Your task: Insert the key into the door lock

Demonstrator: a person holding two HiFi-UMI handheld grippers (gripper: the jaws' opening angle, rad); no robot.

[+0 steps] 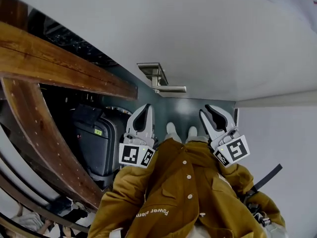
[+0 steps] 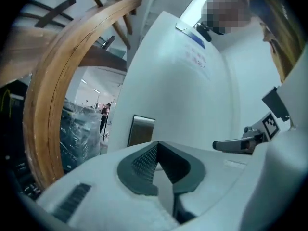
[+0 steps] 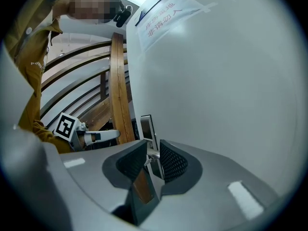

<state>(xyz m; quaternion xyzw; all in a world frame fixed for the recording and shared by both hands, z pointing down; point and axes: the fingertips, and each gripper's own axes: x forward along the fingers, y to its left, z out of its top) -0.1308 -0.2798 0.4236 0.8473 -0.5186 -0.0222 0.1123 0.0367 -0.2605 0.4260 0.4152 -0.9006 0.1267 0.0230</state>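
Note:
The white door (image 1: 198, 29) carries a metal lock plate (image 1: 151, 71) with a lever handle (image 1: 171, 89). My left gripper (image 1: 146, 108) is held up just below the handle, shut, with nothing between its pads (image 2: 144, 160). The plate (image 2: 141, 131) stands right ahead of it. My right gripper (image 1: 204, 112) hovers to the right of the handle. In the right gripper view its jaws (image 3: 153, 150) stand narrowly apart around a small silvery piece, seemingly the key (image 3: 151, 159), with the plate (image 3: 146, 126) straight beyond. No keyhole is visible.
Curved wooden beams (image 1: 59, 63) run along the left beside the door. A dark suitcase (image 1: 96, 143) stands on the floor at the left, near my shoes (image 1: 181, 132). A paper notice (image 3: 168, 16) is taped high on the door. A white wall (image 1: 282, 133) is at right.

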